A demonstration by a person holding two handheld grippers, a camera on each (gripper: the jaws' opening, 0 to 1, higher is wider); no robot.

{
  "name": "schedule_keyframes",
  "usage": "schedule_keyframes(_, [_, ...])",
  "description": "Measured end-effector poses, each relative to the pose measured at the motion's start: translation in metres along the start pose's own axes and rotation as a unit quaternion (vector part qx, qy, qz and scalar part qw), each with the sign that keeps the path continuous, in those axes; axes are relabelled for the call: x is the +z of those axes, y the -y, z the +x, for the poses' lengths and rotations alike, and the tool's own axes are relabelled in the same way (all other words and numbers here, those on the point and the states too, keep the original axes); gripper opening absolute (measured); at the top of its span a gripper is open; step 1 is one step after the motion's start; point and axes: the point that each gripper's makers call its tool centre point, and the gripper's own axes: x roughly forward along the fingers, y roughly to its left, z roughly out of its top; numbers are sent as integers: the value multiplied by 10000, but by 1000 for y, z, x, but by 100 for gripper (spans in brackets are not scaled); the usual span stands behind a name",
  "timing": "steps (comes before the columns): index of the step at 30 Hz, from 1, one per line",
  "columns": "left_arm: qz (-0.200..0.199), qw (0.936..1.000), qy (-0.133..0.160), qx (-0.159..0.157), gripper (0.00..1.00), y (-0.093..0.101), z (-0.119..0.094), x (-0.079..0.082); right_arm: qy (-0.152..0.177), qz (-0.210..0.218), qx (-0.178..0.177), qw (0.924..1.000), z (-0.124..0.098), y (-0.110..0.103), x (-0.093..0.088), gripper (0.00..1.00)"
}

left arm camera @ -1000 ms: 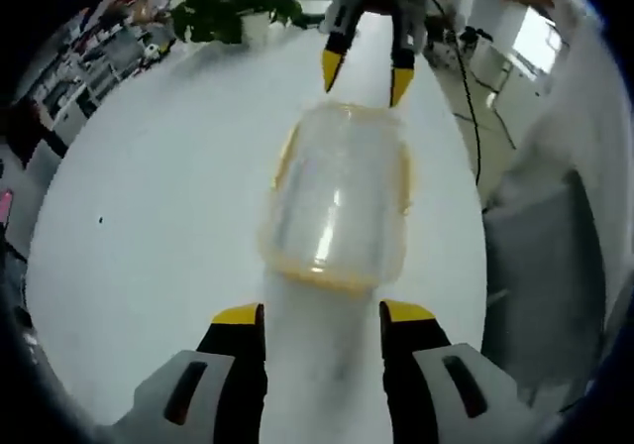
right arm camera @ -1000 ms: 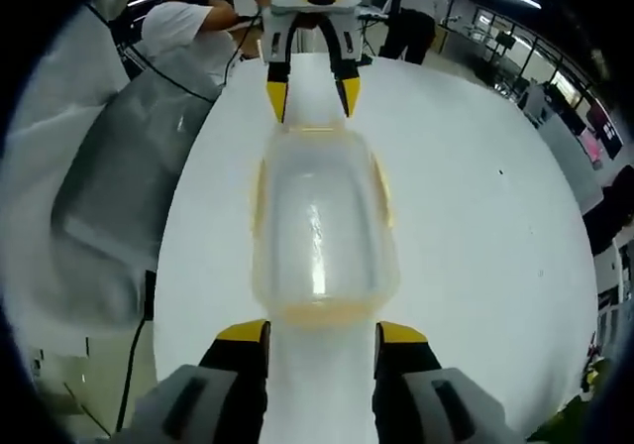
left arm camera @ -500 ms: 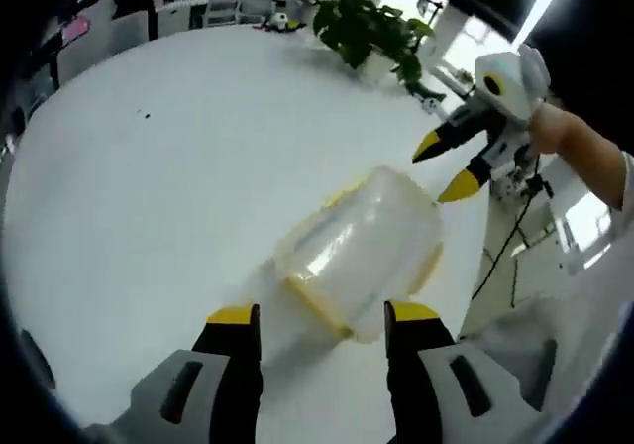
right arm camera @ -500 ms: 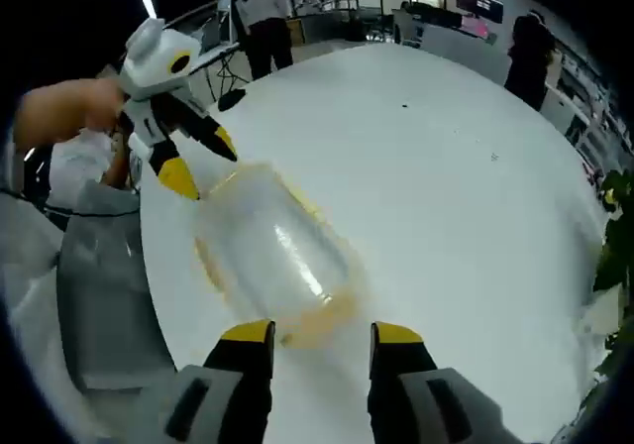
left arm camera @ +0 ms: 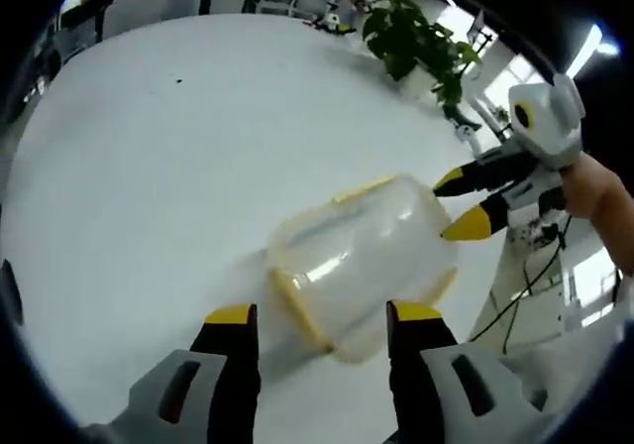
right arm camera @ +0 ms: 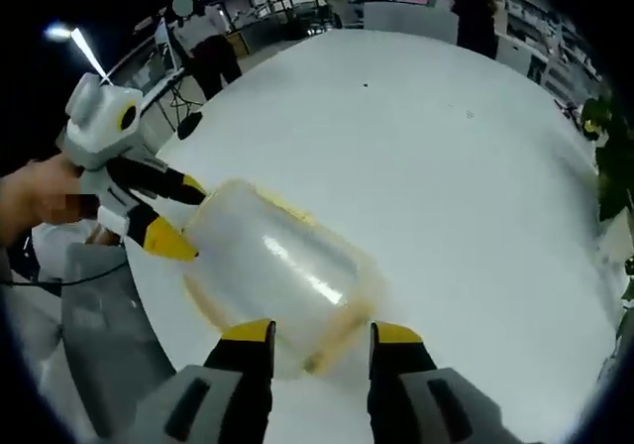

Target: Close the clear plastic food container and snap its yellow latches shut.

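White round table [left arm camera: 149, 186] is spreading across most of both views, with a potted plant [left arm camera: 416, 38] sitting at the upper right of the left gripper view and office desks and people standing beyond the far edge. We are seeing the clear plastic food container [left arm camera: 362, 256] lying on the table in the lower middle of the left gripper view, its lid appearing to be on, yellow trim running along the rim; whether the yellow latches [left arm camera: 365, 188] are snapped we cannot tell. We are holding the left gripper [left arm camera: 322, 315] wide, jaws straddling the near end of the container without clearly touching it. We are likewise holding the right gripper [right arm camera: 311, 331] wide at the opposite end, in the lower middle of the right gripper view, where the container [right arm camera: 272, 276] is angling toward the upper left. From each side, the other gripper's yellow tips are sitting right at the container's far end. We are judging the main risk to be sliding: the table looks slick and the container light, so pushing one latch without bracing the other end could skate it toward the table edge. Pressing off-centre could also tip the lid or leave a latch half caught.
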Motion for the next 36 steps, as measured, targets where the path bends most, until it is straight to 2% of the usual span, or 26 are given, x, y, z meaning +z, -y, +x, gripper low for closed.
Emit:
schedule_keyframes(2, [3,10000,6,-17,51,2,2,1,-9,167,-11,9999,1,0,1,36])
schedule_keyframes(4, [-63,9999,26,-134,46,8,3,1,-40,145,0,9999,3,-3,1,35])
schedule_keyframes(18, [-101,9999,12,-32,44,9,6,1,-426,204,-235,9986,7,-9,1,36])
schedule_keyframes(19, [-84,9999,-85,-89,42,11,9,-1,-448,162,-209,9986,7,-10,0,35])
schedule_keyframes(20, [-389,9981,-462,-105,42,12,8,-18,-626,43,-362,9974,3,-6,-5,36])
schedule_keyframes(21, [-142,9997,-184,-36,42,8,14,-8,-544,130,-246,9981,2,-11,-3,36])
schedule_keyframes(26, [-120,9997,-193,-54,42,10,15,-6,-502,226,-189,9983,5,-10,-3,36])
schedule_keyframes(27, [-86,9998,-171,-86,42,11,15,-4,-353,283,153,9989,10,-18,2,36])
schedule_keyframes(28, [-95,9997,-188,-79,42,11,14,-4,-435,724,82,9964,9,-14,-4,37])
schedule_keyframes(29, [-113,9997,-186,-76,42,12,15,-4,-369,807,126,9960,12,-12,-4,37])
schedule_keyframes(31, [-98,9997,-196,-55,42,12,15,-3,-341,620,98,9974,11,-12,-4,38])
schedule_keyframes(36, [-77,9997,-204,-71,43,13,12,-3,-367,677,79,9970,12,-11,-3,39])
